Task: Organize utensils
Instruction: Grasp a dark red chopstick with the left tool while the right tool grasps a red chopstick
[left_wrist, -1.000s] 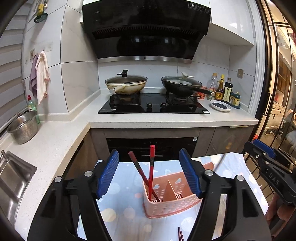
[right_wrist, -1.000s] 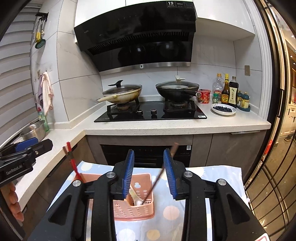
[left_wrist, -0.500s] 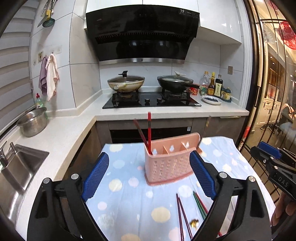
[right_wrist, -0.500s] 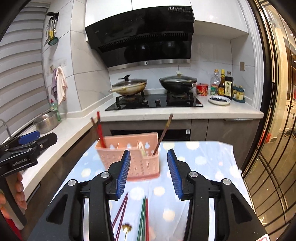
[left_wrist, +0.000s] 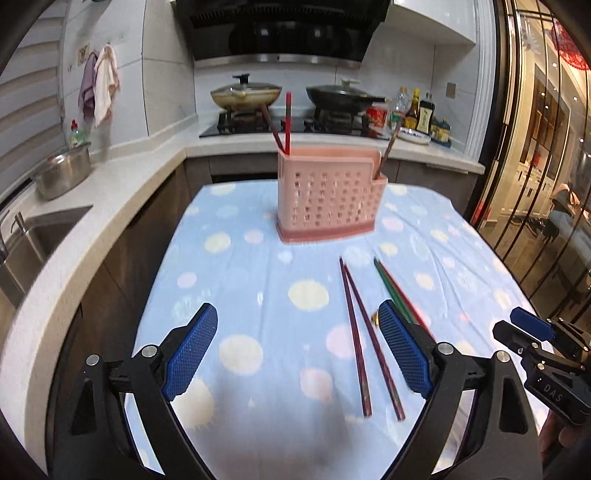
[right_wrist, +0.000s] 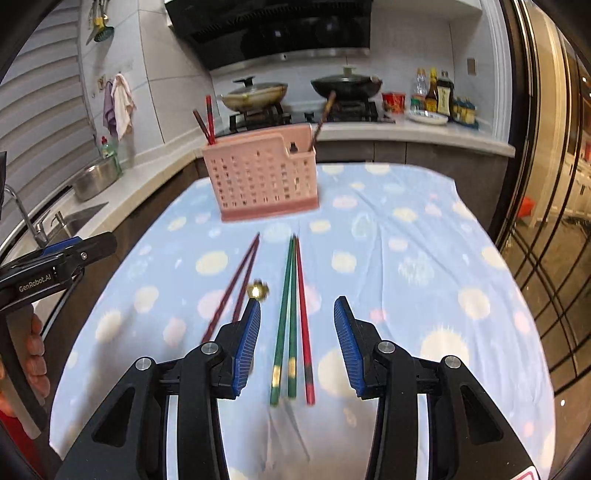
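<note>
Left gripper (left_wrist: 297, 334): jaws wide apart, empty, now lower than earlier.
Right gripper (right_wrist: 297, 328): jaws apart over green chopsticks (right_wrist: 286, 317), not touching.
Maroon chopsticks (left_wrist: 356, 332): flat on counter.
Pink holder (left_wrist: 328, 197): now farther off; right view alone shows its front notch.

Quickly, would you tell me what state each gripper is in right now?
Left gripper: open wide, holding nothing.
Right gripper: open, holding nothing, above the green chopsticks.
</note>
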